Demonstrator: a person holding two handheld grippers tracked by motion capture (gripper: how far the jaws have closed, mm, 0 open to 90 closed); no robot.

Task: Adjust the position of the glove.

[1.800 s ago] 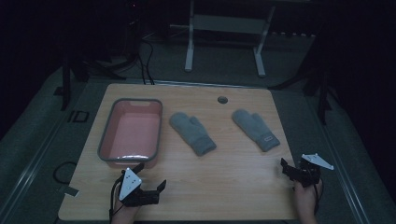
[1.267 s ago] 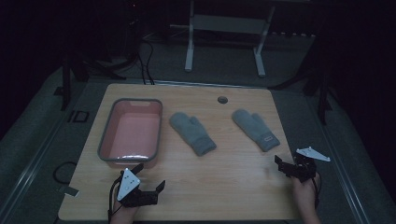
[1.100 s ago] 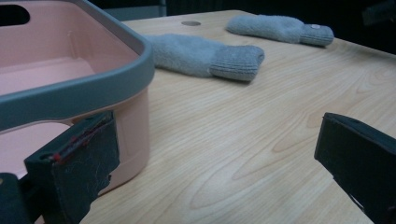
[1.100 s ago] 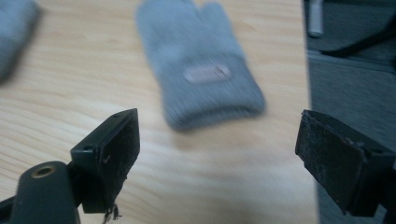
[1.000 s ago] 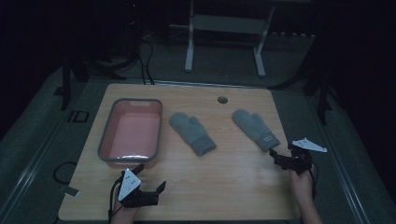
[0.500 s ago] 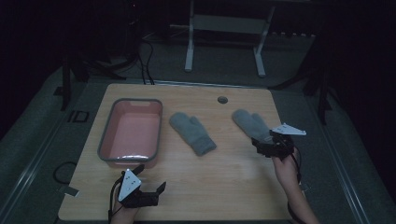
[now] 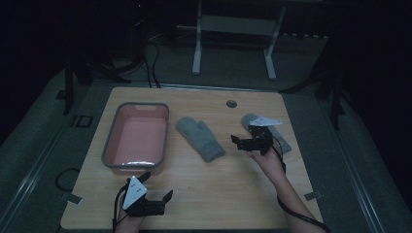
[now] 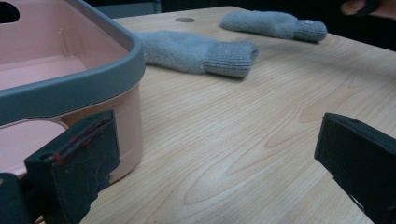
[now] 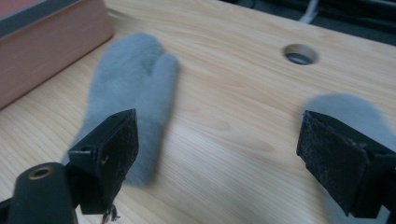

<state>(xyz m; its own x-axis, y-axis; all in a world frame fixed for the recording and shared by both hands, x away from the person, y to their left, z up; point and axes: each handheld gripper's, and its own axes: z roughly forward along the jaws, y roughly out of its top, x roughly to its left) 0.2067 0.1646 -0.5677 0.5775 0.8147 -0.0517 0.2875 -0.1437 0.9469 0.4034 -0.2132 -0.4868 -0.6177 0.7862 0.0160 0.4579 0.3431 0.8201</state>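
Right tongs (image 7: 241, 143) gaping wide, empty, over the table (image 7: 233, 194) between two grey mittens; the right mitten (image 7: 284, 141) lies diagonal, fingertips pointing far-left. Left tongs (image 7: 158, 187) also apart.

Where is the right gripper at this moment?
In the high view the right gripper is above the table's right half, jaws open, between the two grey mittens, beside the right mitten.

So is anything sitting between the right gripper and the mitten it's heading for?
Nothing visible. The right gripper hangs open between the two mittens, beside the right-hand mitten. In the right gripper view there is bare wooden table between the jaws. The other mitten lies apart to one side.
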